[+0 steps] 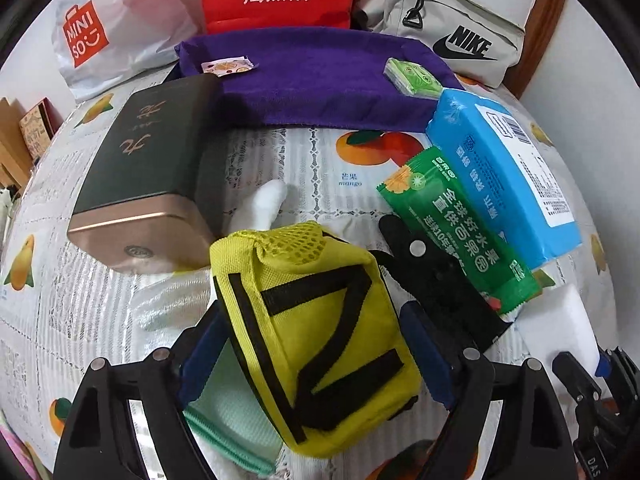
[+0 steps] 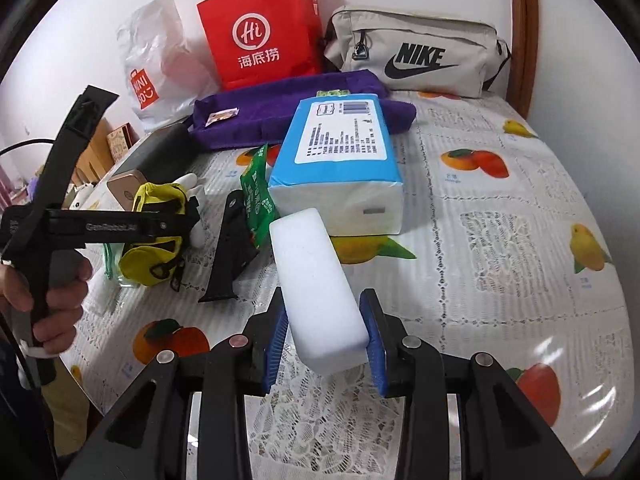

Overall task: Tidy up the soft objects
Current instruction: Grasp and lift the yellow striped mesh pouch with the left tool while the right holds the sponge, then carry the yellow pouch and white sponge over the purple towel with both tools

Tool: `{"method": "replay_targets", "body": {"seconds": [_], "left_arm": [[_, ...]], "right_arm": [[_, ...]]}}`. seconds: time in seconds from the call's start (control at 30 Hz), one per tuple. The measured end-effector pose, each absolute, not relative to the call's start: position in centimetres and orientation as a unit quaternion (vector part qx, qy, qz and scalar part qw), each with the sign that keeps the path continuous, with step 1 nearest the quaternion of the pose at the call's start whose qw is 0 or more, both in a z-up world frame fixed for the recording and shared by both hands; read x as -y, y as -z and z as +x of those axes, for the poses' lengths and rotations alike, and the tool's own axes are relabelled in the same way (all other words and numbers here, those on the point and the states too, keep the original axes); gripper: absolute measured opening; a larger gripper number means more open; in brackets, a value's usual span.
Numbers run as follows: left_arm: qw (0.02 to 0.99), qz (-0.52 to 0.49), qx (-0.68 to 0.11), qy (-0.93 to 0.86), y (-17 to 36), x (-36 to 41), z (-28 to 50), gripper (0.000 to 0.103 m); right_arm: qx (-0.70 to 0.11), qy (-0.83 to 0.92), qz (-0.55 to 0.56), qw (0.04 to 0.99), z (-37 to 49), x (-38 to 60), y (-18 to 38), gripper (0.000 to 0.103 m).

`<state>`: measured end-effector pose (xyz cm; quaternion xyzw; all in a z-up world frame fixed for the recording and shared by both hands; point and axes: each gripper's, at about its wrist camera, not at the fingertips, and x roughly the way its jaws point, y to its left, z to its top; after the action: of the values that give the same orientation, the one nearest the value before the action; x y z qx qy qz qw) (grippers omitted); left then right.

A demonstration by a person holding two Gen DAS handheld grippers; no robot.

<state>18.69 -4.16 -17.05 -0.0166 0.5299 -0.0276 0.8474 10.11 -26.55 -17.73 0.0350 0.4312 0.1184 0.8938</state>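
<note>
Left gripper, left wrist view: jaws wide around yellow pouch, pads just off its sides, pouch resting on mint cloth; blue tissue pack at 2 o'clock, purple towel at 12.

Right gripper, right wrist view: clamped partway on white foam block, block pointing to 12 toward tissue pack; pouch at 9 o'clock.

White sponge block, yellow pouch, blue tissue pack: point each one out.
white sponge block (image 2: 316, 280): right wrist view, middle of its top face.
yellow pouch (image 1: 320, 336): left wrist view, front panel with black straps.
blue tissue pack (image 2: 340, 160): right wrist view, top face near the label.
</note>
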Motion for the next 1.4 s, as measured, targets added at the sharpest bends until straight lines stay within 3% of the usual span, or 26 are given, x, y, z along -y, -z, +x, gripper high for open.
{"method": "replay_targets", "body": {"seconds": [0.1, 0.2, 0.23, 0.27, 0.3, 0.57, 0.83, 1.4], "left_arm": [[0.854, -0.019, -0.519, 0.039, 17.0, 4.2, 18.6, 0.081], [0.858, -0.025, -0.511, 0.053, 16.5, 4.0, 18.3, 0.068], [0.859, -0.029, -0.509, 0.057, 16.2, 3.8, 18.2, 0.061], [0.860, -0.033, -0.505, 0.060, 15.9, 3.5, 18.0, 0.039], [0.860, -0.040, -0.505, 0.068, 15.6, 3.3, 17.9, 0.033], [0.856, -0.071, -0.504, 0.093, 15.4, 2.2, 17.0, 0.030], [0.867, -0.081, -0.475, 0.129, 13.4, 1.8, 15.9, 0.016], [0.890, -0.110, -0.424, 0.129, 9.3, -2.0, 13.7, 0.009]], "right_arm": [[-0.429, -0.116, 0.035, 0.895, 10.2, 26.5, 18.0, 0.036], [-0.427, -0.115, 0.036, 0.896, 10.3, 26.6, 18.0, 0.036], [-0.426, -0.115, 0.036, 0.897, 10.3, 26.6, 18.0, 0.036], [-0.426, -0.114, 0.036, 0.897, 10.2, 26.5, 17.9, 0.036], [-0.426, -0.112, 0.035, 0.897, 10.2, 26.5, 17.9, 0.036], [-0.426, -0.108, 0.028, 0.898, 9.8, 26.2, 17.8, 0.036], [-0.428, -0.101, 0.022, 0.898, 9.4, 26.4, 17.4, 0.036], [-0.414, -0.092, 0.005, 0.905, 9.0, 26.0, 15.5, 0.036]]}}
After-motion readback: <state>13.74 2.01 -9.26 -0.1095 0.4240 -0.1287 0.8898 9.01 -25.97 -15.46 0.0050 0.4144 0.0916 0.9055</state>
